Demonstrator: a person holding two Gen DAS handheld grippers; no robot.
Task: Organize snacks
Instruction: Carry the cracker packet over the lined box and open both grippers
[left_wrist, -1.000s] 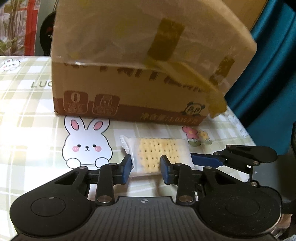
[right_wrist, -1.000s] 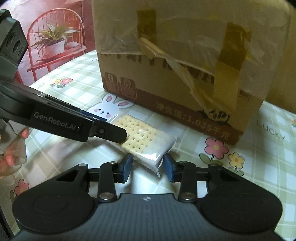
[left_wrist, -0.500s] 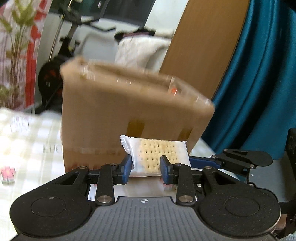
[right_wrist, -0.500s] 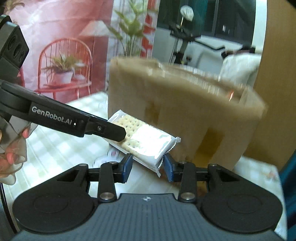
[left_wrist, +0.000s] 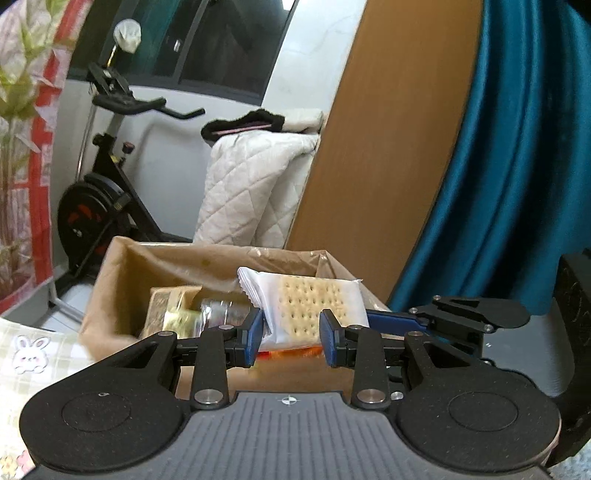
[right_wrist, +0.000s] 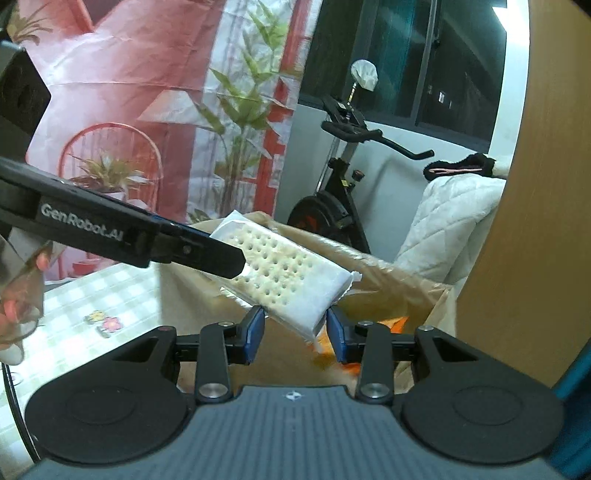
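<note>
A clear-wrapped packet of crackers (left_wrist: 308, 304) is held in the air by both grippers. My left gripper (left_wrist: 291, 341) is shut on one end of it. My right gripper (right_wrist: 295, 334) is shut on the other end (right_wrist: 291, 273). The packet hangs over the open top of a brown cardboard box (left_wrist: 122, 273), which also shows in the right wrist view (right_wrist: 388, 280). Inside the box I see a gold-wrapped pack (left_wrist: 171, 314), a clear bottle (left_wrist: 221, 312) and an orange packet (right_wrist: 397, 323).
The box stands on a table with a checked cloth with rabbit print (left_wrist: 29, 354) and flower print (right_wrist: 105, 321). A wooden panel (left_wrist: 373, 166) and a teal curtain (left_wrist: 517, 166) stand to the right. An exercise bike (left_wrist: 107, 192) stands behind.
Both grippers have lifted the cracker packet from the table in front of the box up to above the box's open top. The box's inside has come into view.
</note>
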